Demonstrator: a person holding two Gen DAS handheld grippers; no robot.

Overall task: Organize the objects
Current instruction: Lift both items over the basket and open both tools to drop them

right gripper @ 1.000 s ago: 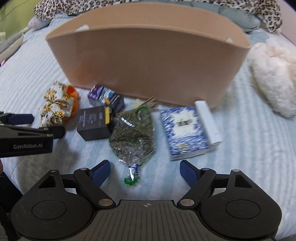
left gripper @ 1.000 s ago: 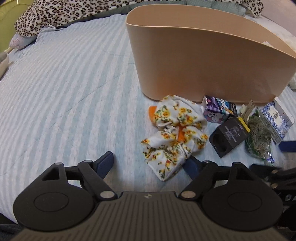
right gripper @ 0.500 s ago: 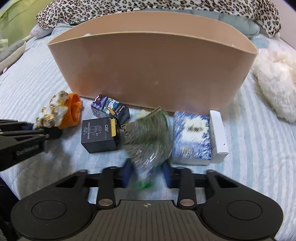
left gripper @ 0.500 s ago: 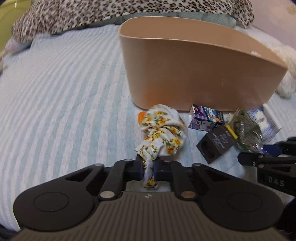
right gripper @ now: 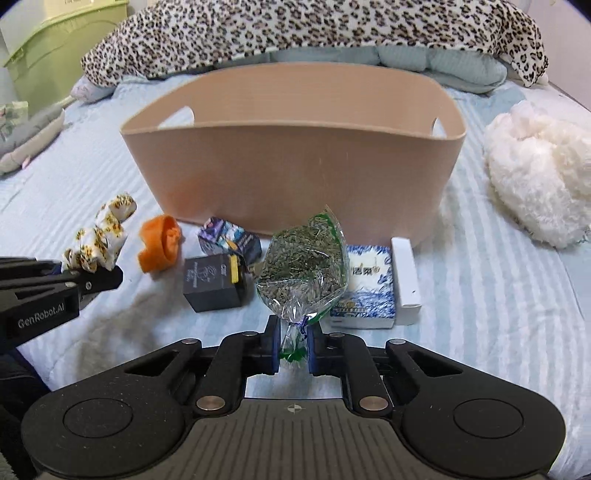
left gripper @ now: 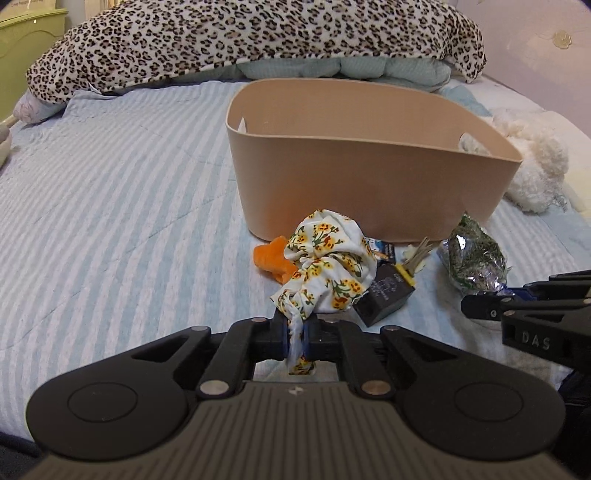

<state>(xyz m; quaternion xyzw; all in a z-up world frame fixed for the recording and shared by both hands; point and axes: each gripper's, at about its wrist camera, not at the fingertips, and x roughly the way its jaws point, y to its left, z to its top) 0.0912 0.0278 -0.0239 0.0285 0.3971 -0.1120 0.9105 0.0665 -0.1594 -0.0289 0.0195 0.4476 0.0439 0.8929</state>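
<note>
My left gripper (left gripper: 296, 332) is shut on a white floral cloth (left gripper: 327, 266) and holds it lifted above the bed; the cloth also shows in the right wrist view (right gripper: 99, 236). My right gripper (right gripper: 291, 345) is shut on the tied neck of a clear bag of dried green herbs (right gripper: 303, 266), raised off the bed; the bag also shows in the left wrist view (left gripper: 472, 258). A tan plastic basket (right gripper: 295, 170) stands just beyond both, its inside hidden. An orange cloth (right gripper: 160, 243), a black box (right gripper: 212, 282), a purple carton (right gripper: 229, 238) and a blue-white box (right gripper: 369, 291) lie before it.
A fluffy white plush (right gripper: 539, 173) lies right of the basket. A leopard-print blanket (right gripper: 295, 29) runs along the back. A green bin (right gripper: 55, 55) stands at the far left. The striped bedsheet (left gripper: 110, 203) stretches to the left.
Both grippers went from open to shut, the left on the floral cloth and the right on the herb bag. Both have since lifted their loads off the bed.
</note>
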